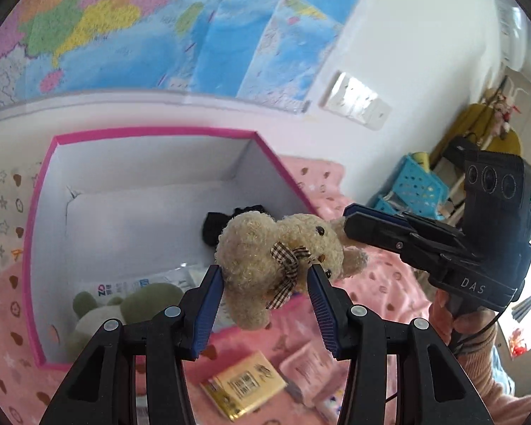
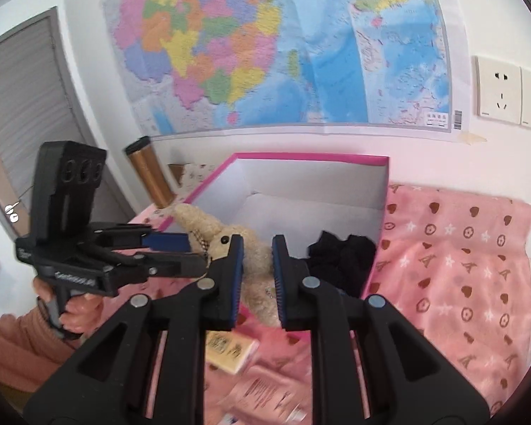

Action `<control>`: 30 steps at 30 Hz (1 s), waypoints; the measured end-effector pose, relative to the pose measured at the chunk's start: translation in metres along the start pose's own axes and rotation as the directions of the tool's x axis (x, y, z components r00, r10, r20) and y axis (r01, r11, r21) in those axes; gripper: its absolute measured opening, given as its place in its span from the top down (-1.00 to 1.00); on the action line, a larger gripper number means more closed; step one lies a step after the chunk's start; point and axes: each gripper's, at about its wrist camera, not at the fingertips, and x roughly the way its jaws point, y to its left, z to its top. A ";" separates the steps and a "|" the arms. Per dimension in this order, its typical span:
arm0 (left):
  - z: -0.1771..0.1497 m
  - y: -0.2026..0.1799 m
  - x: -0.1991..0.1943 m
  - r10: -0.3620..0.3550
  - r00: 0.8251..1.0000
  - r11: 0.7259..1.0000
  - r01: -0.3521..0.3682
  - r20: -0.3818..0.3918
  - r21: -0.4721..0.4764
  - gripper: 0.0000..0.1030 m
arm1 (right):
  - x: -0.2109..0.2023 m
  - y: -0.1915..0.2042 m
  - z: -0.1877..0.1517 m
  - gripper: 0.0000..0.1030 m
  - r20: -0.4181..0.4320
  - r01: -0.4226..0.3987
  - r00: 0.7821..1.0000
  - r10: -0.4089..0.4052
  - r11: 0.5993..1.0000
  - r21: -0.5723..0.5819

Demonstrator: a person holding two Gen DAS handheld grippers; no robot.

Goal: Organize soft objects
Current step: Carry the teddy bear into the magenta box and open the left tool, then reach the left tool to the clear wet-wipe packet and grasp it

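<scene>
A beige teddy bear (image 1: 265, 262) with a checked bow hangs over the near right corner of a pink-rimmed white box (image 1: 152, 134). My left gripper (image 1: 265, 274) is open, its pads on either side of the bear's body, not squeezing it. My right gripper (image 1: 345, 223) comes in from the right and is shut on the bear's ear or paw. In the right wrist view the bear (image 2: 255, 251) lies between that gripper's narrow jaws (image 2: 258, 251), and my left gripper (image 2: 194, 251) is seen at the left. Inside the box lie a black cloth (image 2: 340, 251), a green plush (image 1: 138, 304) and a white packet (image 1: 138, 283).
The box stands on a pink patterned blanket (image 2: 453, 258) against a wall with a map (image 2: 265, 46). A yellow tissue pack (image 1: 244, 384) and pink packets (image 1: 308, 364) lie on the blanket in front of the box. A blue basket (image 1: 417, 184) stands at the right.
</scene>
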 end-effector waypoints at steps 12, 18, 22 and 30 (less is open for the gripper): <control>-0.005 0.030 0.026 0.054 0.997 0.996 -0.057 -0.053 -0.063 0.05 | 0.056 -0.034 -0.009 0.42 -0.144 0.133 0.982 -0.122 0.989 0.064; -0.010 0.023 0.014 0.062 0.998 0.998 -0.063 -0.025 -0.030 0.03 | 0.044 -0.026 -0.012 0.41 -0.130 0.155 0.980 -0.152 0.988 0.015; -0.014 0.012 0.006 0.067 0.998 0.998 -0.067 -0.005 0.008 0.01 | 0.036 -0.026 -0.015 0.33 -0.121 0.148 0.982 -0.144 0.989 0.028; -0.032 -0.001 -0.026 0.046 0.998 0.997 -0.048 0.051 0.052 -0.05 | 0.002 -0.017 -0.029 0.12 -0.071 0.040 0.997 -0.034 0.996 0.082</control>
